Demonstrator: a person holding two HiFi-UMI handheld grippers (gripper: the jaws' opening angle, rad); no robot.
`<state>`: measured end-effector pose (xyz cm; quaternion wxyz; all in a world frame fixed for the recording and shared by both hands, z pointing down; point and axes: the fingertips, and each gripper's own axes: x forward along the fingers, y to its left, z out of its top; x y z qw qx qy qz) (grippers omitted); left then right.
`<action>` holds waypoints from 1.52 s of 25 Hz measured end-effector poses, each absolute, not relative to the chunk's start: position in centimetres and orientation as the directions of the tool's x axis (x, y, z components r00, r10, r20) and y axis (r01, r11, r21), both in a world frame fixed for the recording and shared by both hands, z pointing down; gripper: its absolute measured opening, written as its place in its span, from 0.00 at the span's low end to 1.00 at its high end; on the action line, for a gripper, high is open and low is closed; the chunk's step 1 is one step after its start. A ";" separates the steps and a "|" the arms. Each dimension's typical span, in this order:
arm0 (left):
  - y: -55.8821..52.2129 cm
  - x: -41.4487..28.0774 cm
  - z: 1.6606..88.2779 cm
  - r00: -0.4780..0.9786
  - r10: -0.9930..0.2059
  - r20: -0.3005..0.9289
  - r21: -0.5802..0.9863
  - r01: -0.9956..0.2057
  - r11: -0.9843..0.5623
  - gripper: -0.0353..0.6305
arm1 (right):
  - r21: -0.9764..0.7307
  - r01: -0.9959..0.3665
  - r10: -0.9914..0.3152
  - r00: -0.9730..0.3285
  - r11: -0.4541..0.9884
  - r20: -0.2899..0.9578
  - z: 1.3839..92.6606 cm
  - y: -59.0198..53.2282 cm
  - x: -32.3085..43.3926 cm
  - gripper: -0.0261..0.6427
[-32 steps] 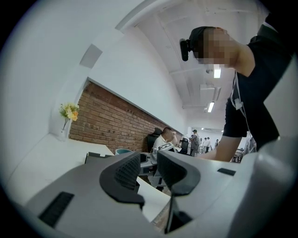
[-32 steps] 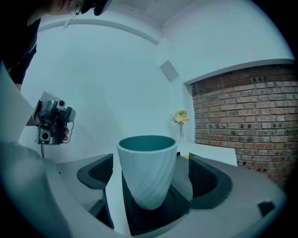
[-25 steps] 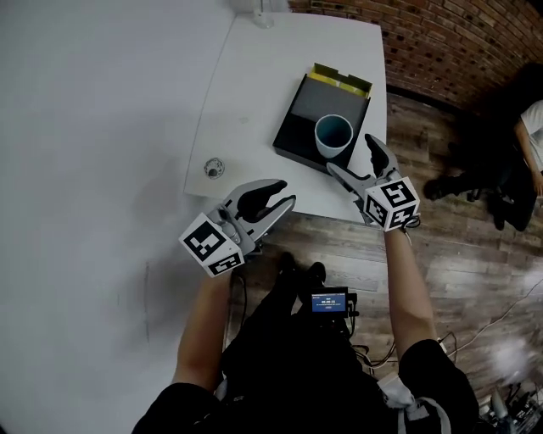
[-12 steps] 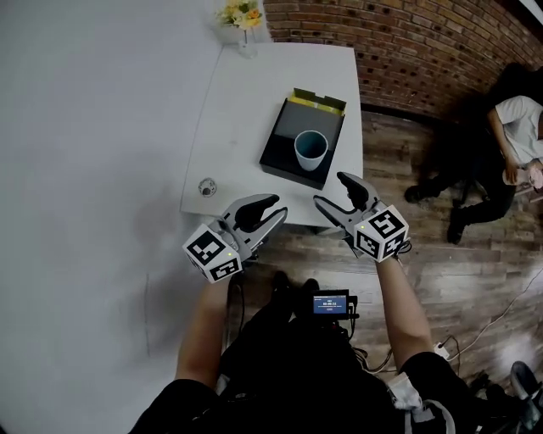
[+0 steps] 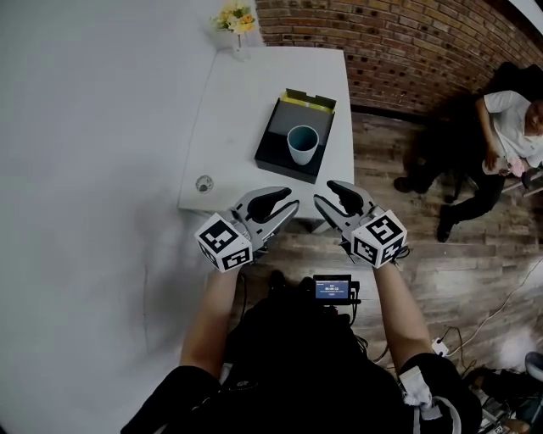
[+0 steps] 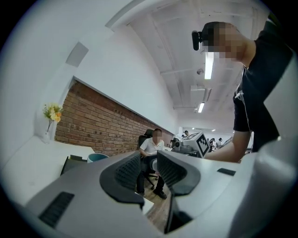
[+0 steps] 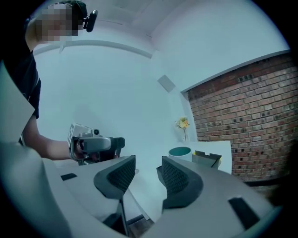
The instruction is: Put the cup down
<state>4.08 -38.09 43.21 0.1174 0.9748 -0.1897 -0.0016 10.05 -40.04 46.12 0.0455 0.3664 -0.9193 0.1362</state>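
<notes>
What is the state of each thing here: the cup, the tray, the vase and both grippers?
Cup: upright on the tray, held by no gripper.
Tray: flat on the table.
Vase: upright, at the far corner.
Left gripper: jaws slightly apart, empty.
Right gripper: jaws closing, nothing between them.

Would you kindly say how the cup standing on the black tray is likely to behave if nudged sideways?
The cup stands upright and looks empty, so it is probably light and would slide easily on the black tray. It seems to narrow toward its base, so a high push may tip it. Its walls look smooth and rigid, perhaps slippery.
</notes>
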 end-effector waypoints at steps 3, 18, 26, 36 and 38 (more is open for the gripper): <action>-37.6 4.4 42.9 0.931 -0.364 0.038 0.223 -0.363 -0.905 0.23 | -0.211 -0.704 -0.683 -0.710 0.679 0.171 45.3 -39.5 10.1 0.28; -36.6 3.1 42.5 0.915 -0.403 0.033 0.236 -0.399 -0.886 0.10 | -0.183 -0.717 -0.704 -0.696 0.672 0.143 42.8 -37.6 8.4 0.10; -36.2 2.7 42.6 0.919 -0.393 0.036 0.228 -0.391 -0.892 0.06 | -0.169 -0.722 -0.709 -0.692 0.671 0.137 42.4 -37.5 7.8 0.07; -36.0 2.7 42.7 0.923 -0.384 0.039 0.229 -0.382 -0.895 0.06 | -0.165 -0.727 -0.715 -0.686 0.667 0.133 42.4 -37.5 7.8 0.07; -36.0 2.7 42.8 0.923 -0.382 0.041 0.227 -0.381 -0.896 0.06 | -0.163 -0.728 -0.716 -0.685 0.666 0.134 42.4 -37.5 7.8 0.07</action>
